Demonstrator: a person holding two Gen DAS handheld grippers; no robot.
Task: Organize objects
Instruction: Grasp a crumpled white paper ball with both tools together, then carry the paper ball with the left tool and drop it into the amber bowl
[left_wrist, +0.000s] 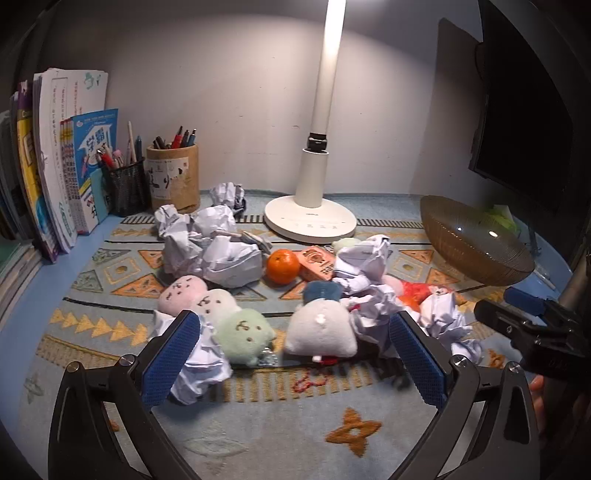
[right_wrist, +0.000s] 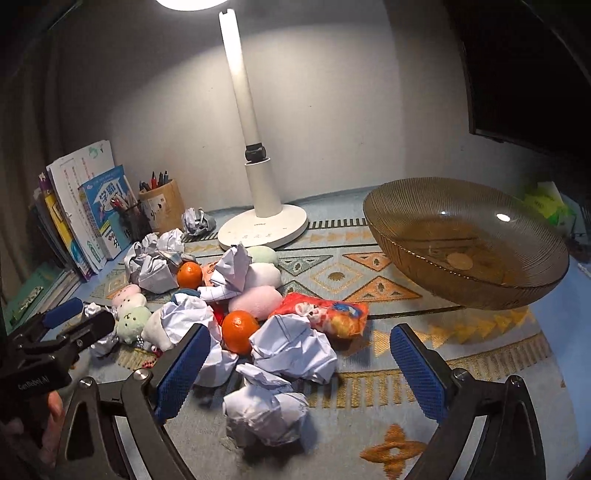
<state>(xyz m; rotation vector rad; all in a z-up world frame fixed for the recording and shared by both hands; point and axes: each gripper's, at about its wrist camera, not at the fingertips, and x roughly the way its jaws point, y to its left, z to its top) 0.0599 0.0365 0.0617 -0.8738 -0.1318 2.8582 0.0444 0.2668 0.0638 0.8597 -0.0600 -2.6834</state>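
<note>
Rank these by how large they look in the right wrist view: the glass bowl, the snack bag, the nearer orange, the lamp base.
1. glass bowl, clearly the largest.
2. lamp base.
3. snack bag, close to the lamp base in width, so this order is unsure.
4. nearer orange, the smallest.

A mat (right_wrist: 369, 369) covers the bench. Paper balls (right_wrist: 291, 347), plush toys (left_wrist: 243, 332), oranges (right_wrist: 240, 330) and a snack bag (right_wrist: 325, 314) lie heaped at its middle. Behind the heap stands a lamp (right_wrist: 262, 225); books (left_wrist: 55, 166) and pen cups (left_wrist: 173, 177) stand at the back left, and a bowl (right_wrist: 465, 251) sits right.
</note>
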